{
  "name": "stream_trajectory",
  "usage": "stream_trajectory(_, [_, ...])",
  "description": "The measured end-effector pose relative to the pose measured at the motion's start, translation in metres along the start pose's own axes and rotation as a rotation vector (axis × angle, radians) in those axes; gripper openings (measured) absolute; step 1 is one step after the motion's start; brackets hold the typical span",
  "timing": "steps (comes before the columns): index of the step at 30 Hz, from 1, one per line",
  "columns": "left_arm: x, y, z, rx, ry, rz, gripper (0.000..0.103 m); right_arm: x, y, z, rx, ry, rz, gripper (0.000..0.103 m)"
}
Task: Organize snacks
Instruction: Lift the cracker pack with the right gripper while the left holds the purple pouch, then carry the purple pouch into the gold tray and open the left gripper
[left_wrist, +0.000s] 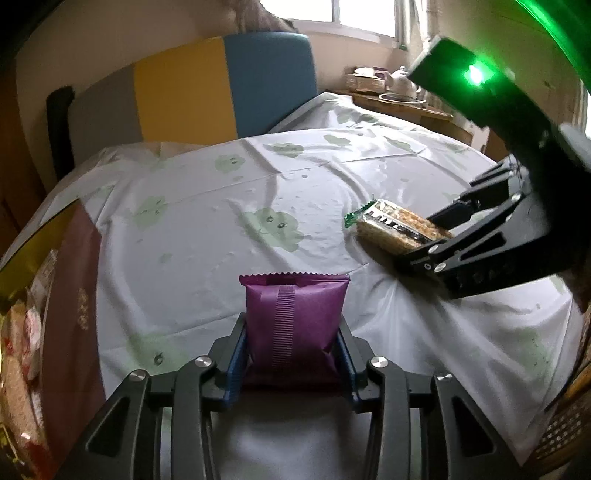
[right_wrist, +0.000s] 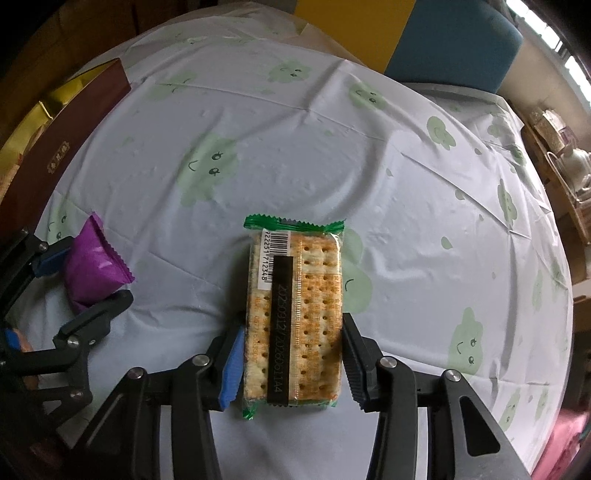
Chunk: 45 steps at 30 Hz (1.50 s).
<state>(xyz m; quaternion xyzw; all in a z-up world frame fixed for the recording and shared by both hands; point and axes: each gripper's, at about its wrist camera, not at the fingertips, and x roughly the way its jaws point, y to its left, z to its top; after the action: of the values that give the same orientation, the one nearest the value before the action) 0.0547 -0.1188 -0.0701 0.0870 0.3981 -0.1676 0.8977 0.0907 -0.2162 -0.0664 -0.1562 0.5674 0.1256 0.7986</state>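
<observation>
Surface: we find a round bench (right_wrist: 295, 155) covered edge to edge by a white plastic cloth (left_wrist: 229, 229) printed with pale green smiling clouds; the cloth is creased and rumpled.
Near middle: we note a clear, green-edged cracker packet (right_wrist: 295, 314) lying flat on the cloth, barcode side up.
Left of it: we see a purple snack pouch (right_wrist: 94, 267) on the cloth, well apart from the crackers; whether its underside rests fully we cannot tell.
Left rim: we record a maroon box (right_wrist: 70, 144) with a gold interior at the bench edge.
</observation>
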Motion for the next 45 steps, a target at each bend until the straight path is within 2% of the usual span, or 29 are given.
stream_trajectory(6, [-0.037,0.013,0.012,-0.061,-0.045,0.007,0.043,0.005,-0.009,0.002,0.001,-0.003,0.004,0.048])
stream_trajectory(13, [-0.065,0.033,0.017,-0.132,-0.054,0.029,0.043,0.004,-0.004,0.001,-0.006,-0.006,-0.006,0.048])
stream_trajectory(21, [-0.09,0.062,0.012,-0.185,-0.069,0.077,0.043,0.003,0.001,0.0,-0.024,-0.012,-0.02,0.048])
stream_trajectory(33, [-0.118,0.13,-0.01,-0.333,-0.064,0.129,0.043,0.0,0.006,-0.002,-0.029,-0.023,-0.041,0.048])
stream_trajectory(36, [-0.128,0.161,-0.019,-0.416,-0.057,0.123,0.043,0.0,0.005,-0.002,-0.031,-0.024,-0.038,0.048])
stream_trajectory(42, [-0.155,0.244,-0.054,-0.706,-0.059,0.125,0.043,-0.001,0.004,-0.002,-0.039,-0.027,-0.034,0.048])
stream_trajectory(45, [-0.164,0.264,-0.065,-0.767,-0.072,0.144,0.043,0.0,0.004,-0.002,-0.045,-0.027,-0.036,0.048])
